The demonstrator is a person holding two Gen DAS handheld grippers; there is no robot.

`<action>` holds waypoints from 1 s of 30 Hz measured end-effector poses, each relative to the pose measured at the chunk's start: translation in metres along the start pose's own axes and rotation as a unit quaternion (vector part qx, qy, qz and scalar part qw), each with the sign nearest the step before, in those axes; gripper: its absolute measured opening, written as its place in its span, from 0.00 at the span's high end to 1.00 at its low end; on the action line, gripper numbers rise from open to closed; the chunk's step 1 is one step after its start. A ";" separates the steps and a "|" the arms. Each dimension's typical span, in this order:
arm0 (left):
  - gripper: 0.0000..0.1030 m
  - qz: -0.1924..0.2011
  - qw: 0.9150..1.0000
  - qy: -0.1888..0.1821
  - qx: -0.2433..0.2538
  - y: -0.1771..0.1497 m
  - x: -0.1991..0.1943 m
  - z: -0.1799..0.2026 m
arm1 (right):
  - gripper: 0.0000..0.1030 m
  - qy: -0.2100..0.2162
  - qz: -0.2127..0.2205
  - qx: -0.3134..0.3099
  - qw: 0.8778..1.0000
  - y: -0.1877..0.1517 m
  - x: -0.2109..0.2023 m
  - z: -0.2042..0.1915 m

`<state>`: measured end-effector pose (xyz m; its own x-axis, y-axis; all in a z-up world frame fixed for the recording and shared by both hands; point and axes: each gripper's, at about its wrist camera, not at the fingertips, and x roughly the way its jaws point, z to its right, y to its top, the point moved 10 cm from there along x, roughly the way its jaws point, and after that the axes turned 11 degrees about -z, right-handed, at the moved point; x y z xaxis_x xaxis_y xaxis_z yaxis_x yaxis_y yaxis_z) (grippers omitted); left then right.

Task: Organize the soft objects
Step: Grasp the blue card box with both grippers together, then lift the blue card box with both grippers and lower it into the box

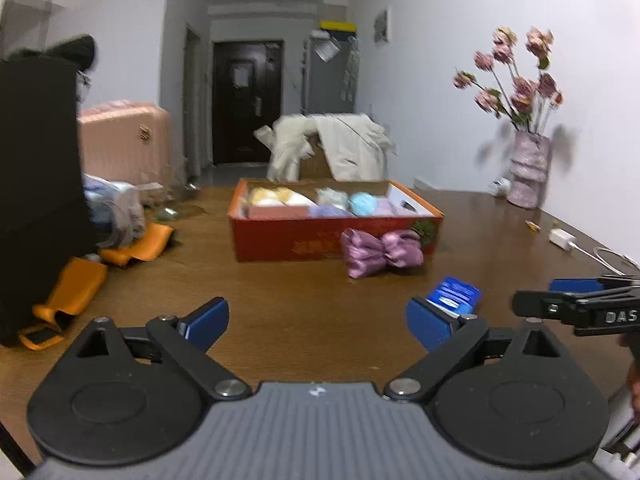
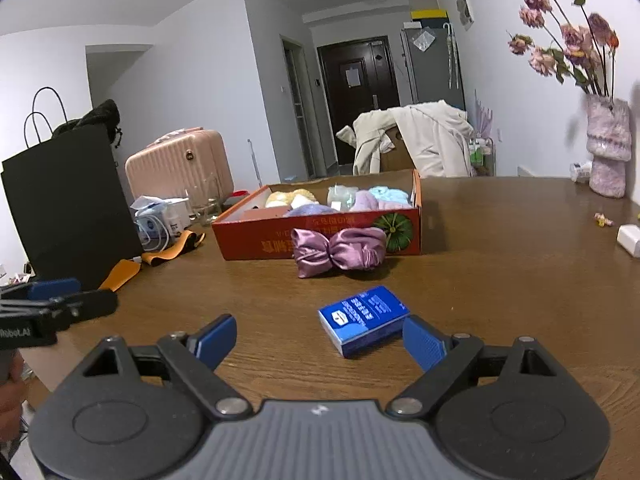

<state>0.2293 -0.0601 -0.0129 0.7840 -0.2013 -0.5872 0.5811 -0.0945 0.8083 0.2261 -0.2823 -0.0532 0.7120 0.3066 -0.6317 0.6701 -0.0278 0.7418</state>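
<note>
Spreading across both views, the brown wooden worktop carries everything in play. At its far side stands the red cardboard box, open at the top and already holding several soft rolled pieces in yellow, green, lilac and pale blue, packed side by side. Just in front of the box, touching or nearly touching its near wall, lies the purple satin bow-shaped bundle, the one soft piece lying outside the box.

Nearer the cameras sits a small blue carton, flat on the wood; it looks stiff rather than soft and probably has no part in the sorting.

Both tools are low over the near edge of the worktop. The left hand-held gripper has its blue pads wide apart with nothing but bare wood between them. The right hand-held gripper is likewise spread wide and holds nothing; the blue carton lies just beside its right pad, partly between the fingers, but nothing presses on it.

Judging by this, the step in hand is the approach for the next pick. The next move calls for reaching past the carton to the satin bundle, closing on its pinched middle, and lifting it over the box wall into a free space.
</note>
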 end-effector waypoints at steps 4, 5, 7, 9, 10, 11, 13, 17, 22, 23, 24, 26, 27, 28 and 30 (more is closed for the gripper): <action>0.05 -0.032 0.999 -0.039 0.001 -0.005 0.031 0.026 | 0.13 0.005 0.003 0.024 1.000 0.002 0.012 0.018; 0.05 -0.038 0.998 -0.046 0.006 -0.005 0.040 0.034 | 0.14 0.010 0.004 0.034 0.999 0.004 0.017 0.025; 0.05 -0.045 0.997 -0.061 0.014 -0.002 0.057 0.050 | 0.16 0.017 -0.004 0.060 0.998 0.007 0.031 0.043; 0.05 -0.055 0.995 -0.082 0.016 -0.001 0.075 0.065 | 0.26 0.020 -0.011 0.079 0.997 0.013 0.045 0.060; 0.06 -0.065 0.993 -0.094 0.015 0.001 0.086 0.073 | 0.29 0.025 -0.012 0.083 0.996 0.016 0.052 0.065; 0.06 -0.070 0.992 -0.105 0.015 0.002 0.095 0.080 | 0.35 0.033 -0.012 0.086 0.996 0.020 0.059 0.069; 0.14 -0.080 0.989 -0.122 0.015 0.005 0.113 0.093 | 0.42 0.039 -0.019 0.090 0.995 0.027 0.075 0.076; 0.48 -0.112 0.982 -0.153 0.010 0.003 0.143 0.112 | 0.59 0.046 -0.038 0.090 0.994 0.035 0.105 0.083; 0.63 -0.133 0.975 -0.175 -0.020 -0.001 0.159 0.108 | 0.70 0.067 -0.060 0.106 0.990 0.028 0.123 0.083; 0.65 -0.132 0.976 -0.174 -0.022 -0.002 0.158 0.104 | 0.72 0.071 -0.061 0.111 0.989 0.026 0.122 0.082; 0.66 -0.130 0.976 -0.171 -0.020 -0.003 0.156 0.099 | 0.72 0.077 -0.064 0.119 0.988 0.024 0.118 0.081; 0.66 -0.126 0.978 -0.167 -0.023 -0.007 0.147 0.085 | 0.72 0.091 -0.069 0.122 0.986 0.016 0.109 0.071; 0.67 -0.127 0.976 -0.174 -0.028 -0.009 0.141 0.078 | 0.72 0.104 -0.075 0.120 0.984 0.010 0.103 0.061; 0.67 -0.128 0.973 -0.188 -0.036 -0.013 0.134 0.071 | 0.72 0.121 -0.080 0.120 0.982 0.004 0.099 0.052; 0.67 -0.124 0.974 -0.181 -0.048 -0.017 0.124 0.058 | 0.71 0.140 -0.087 0.115 0.980 -0.007 0.091 0.030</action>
<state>0.3039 -0.1401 -0.0973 0.4987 -0.5172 -0.6956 0.7741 -0.0955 0.6259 0.2925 -0.2826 -0.1230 0.5195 0.5730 -0.6338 0.8286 -0.1566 0.5376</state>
